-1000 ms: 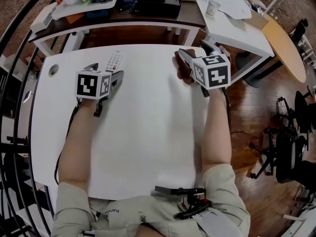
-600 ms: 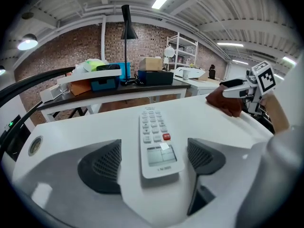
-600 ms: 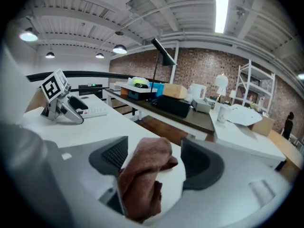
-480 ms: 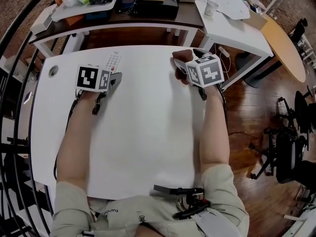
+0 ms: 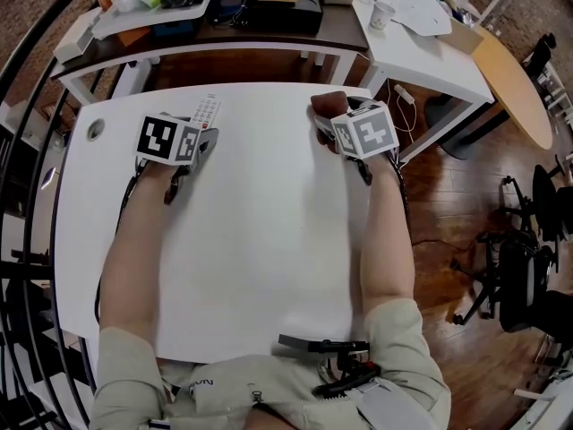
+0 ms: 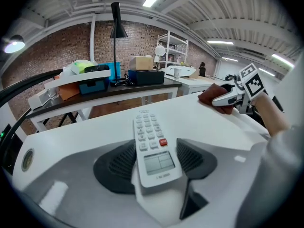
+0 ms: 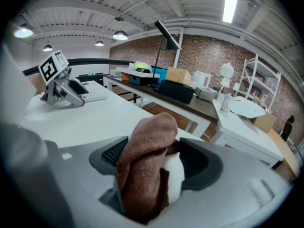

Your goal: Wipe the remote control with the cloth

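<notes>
**A:** What have the left tongs (image 6: 154, 159) got?

**B:** The remote control (image 6: 148, 136). It lies flat on the white surface (image 5: 269, 240), buttons up, with its near end between the pads. The jaws have just been closing and now sit against its two long sides. I read that as a grip, likely to pin it for wiping.

**A:** And the right tongs (image 7: 156, 163)?

**B:** Clamped on the cloth (image 7: 145, 146), a brown bunch that sticks out past the tips. That loose end is what I'd expect to do the rubbing.

**A:** Are the two close?

**B:** No. The remote is toward the far left of the surface and the cloth toward its far right corner, with bare white between them — nothing lies in the path across.

**A:** Anything else on it?

**B:** Only a small round fitting (image 5: 96, 127) near the left corner, off to the side of the left tongs.

**A:** Further out?

**B:** There's a dark back surface (image 5: 269, 21) crowded with boxes, a tray and a black lamp (image 6: 118, 31). To the right is a white side surface (image 5: 430, 56) with a paper cup (image 5: 382, 12) and sheets. All of it is apart from the work. The one thing to mind, I think, is the far edge just past the remote's tip — a hard push could slide it that way if the grip is slack.
</notes>
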Motion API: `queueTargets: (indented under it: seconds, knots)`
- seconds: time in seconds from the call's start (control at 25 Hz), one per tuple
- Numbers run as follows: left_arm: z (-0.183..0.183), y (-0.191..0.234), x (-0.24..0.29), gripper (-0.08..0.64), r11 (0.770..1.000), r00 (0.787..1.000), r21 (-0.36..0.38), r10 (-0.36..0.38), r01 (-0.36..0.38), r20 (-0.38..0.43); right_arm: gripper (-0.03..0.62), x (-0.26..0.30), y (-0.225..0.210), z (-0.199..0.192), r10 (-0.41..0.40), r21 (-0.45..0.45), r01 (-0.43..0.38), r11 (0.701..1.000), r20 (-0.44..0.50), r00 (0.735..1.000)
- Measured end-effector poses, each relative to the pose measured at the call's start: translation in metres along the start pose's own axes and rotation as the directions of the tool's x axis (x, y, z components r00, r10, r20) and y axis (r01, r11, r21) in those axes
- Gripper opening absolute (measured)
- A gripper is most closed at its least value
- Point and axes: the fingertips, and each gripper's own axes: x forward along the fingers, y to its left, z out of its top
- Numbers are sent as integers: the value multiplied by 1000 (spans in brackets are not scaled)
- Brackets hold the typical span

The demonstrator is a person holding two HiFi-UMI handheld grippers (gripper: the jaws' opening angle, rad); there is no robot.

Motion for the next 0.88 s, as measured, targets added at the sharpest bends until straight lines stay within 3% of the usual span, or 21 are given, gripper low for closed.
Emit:
queueTargets:
  seconds: [0.2, 0.48, 0.68, 0.88]
  knots:
    - [0, -3, 1, 258, 1000, 1000, 17, -14, 14, 2, 331, 1, 1, -5, 3, 2, -2, 1000, -15, 1000]
    - [4, -3, -5, 249, 996, 996, 63, 63, -68, 68, 144, 5, 8, -7, 13, -31, -14, 999, -33, 999]
    - [5, -5, -5, 249, 994, 988, 66, 72, -82, 134, 109, 4, 5, -5, 0, -42, -1, 999, -16, 1000]
    - [16, -5, -15, 247, 988, 968, 74, 115, -134, 221, 95, -6, 0, 14, -24, -33, 27, 999, 80, 996]
